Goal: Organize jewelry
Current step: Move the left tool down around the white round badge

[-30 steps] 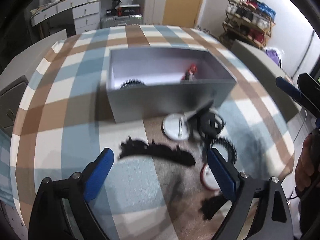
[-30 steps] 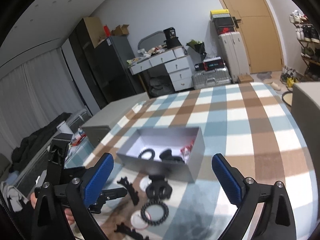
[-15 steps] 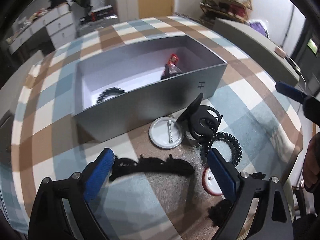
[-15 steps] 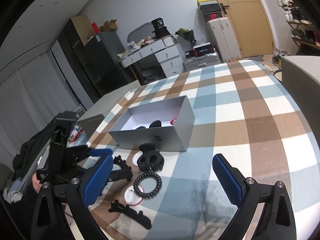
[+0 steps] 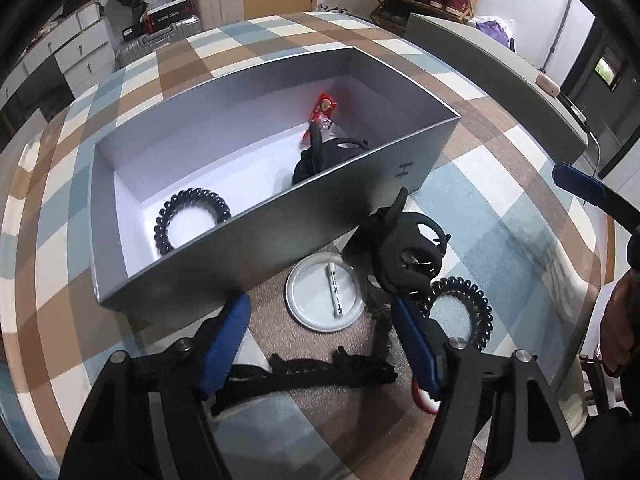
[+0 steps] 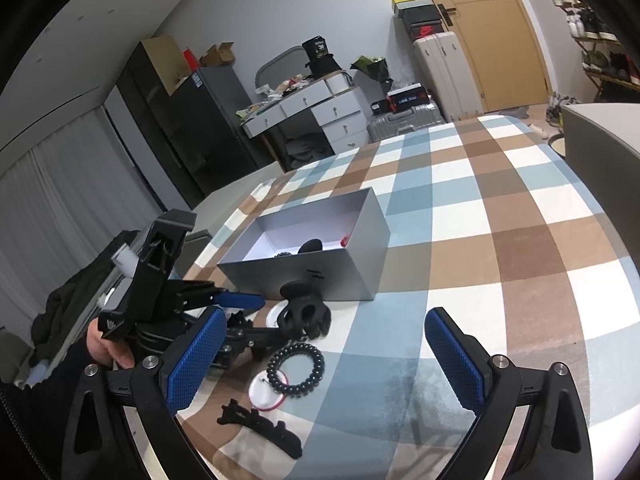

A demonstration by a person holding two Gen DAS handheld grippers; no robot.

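Between the closing blue pads of the left gripper (image 5: 320,344) lies a long black hair clip (image 5: 316,372), not yet pinched, on the checked cloth (image 5: 480,208); further right, the right gripper (image 6: 320,356) hangs wide apart, empty.

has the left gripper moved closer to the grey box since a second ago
Yes. The left gripper has come forward toward the grey box, its jaws closing around the white round badge, not yet gripping it.

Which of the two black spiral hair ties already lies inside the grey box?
The black spiral hair tie in the left end of the grey cardboard box; the other spiral tie lies outside on the checked cloth, near the black claw clip.
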